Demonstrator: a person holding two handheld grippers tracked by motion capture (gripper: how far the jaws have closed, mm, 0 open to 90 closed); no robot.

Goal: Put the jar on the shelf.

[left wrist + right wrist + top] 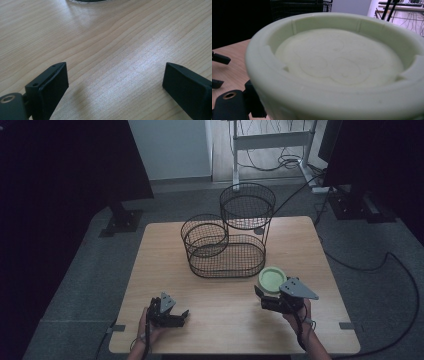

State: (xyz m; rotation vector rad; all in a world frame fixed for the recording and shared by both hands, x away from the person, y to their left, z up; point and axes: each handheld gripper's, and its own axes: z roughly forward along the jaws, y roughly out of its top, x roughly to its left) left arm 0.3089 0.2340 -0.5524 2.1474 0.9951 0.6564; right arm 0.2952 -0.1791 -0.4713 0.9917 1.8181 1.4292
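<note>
A pale green round dish point(272, 279) with a raised rim sits low over the table's right side, with my right gripper point(270, 293) shut on its near edge. In the right gripper view the dish point(337, 62) looms close, hiding most of both jaws. My left gripper point(183, 315) rests near the table's front left, held by a hand. In its own view the left gripper point(115, 72) is open, its fingers point(53, 80) wide apart over bare wood with nothing between them.
A black three-tier wire basket stand point(227, 257) occupies the middle back of the wooden table point(225, 320); its base edge point(85, 0) and dark mesh point(299, 7) also show. Cables point(400, 270) trail on the grey floor right. Dark panel stands point(122, 220) flank the table.
</note>
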